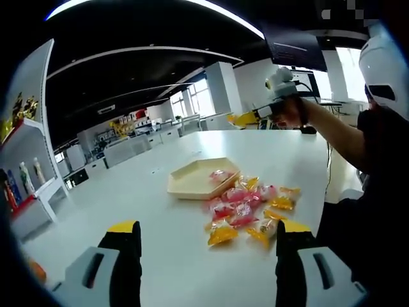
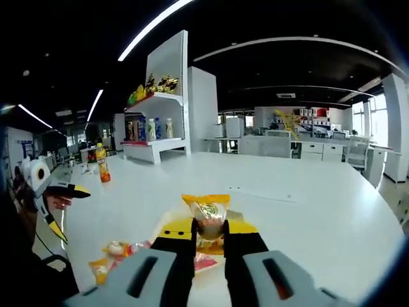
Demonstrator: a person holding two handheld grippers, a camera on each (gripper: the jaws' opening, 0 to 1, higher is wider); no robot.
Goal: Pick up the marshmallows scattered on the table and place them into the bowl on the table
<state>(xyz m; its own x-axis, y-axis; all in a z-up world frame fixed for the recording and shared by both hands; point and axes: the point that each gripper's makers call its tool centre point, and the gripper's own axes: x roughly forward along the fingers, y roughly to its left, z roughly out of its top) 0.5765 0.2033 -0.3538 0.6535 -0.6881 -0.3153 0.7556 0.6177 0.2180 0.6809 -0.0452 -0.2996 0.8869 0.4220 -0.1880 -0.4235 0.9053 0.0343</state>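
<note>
A beige six-sided bowl (image 1: 188,184) sits on the white table (image 1: 160,256) with one pink marshmallow packet (image 1: 220,175) in it. Beside it lies a pile of pink and yellow wrapped marshmallows (image 1: 246,206). My left gripper (image 1: 209,228) stands open low over the table, just short of the pile. A person's hand holds my right gripper (image 1: 255,115) high above the far side. In the right gripper view, the right gripper (image 2: 208,229) is shut on a yellow-wrapped marshmallow (image 2: 207,214), lifted off the table. The left gripper (image 2: 69,211) shows open at the left, with several packets (image 2: 118,252) below.
An orange drink bottle (image 2: 101,164) stands on the table (image 2: 307,211) near its far edge. A white shelf unit (image 2: 156,131) with bottles and snacks rises behind it. A person's dark sleeve and body (image 1: 370,192) fill the right side by the table edge.
</note>
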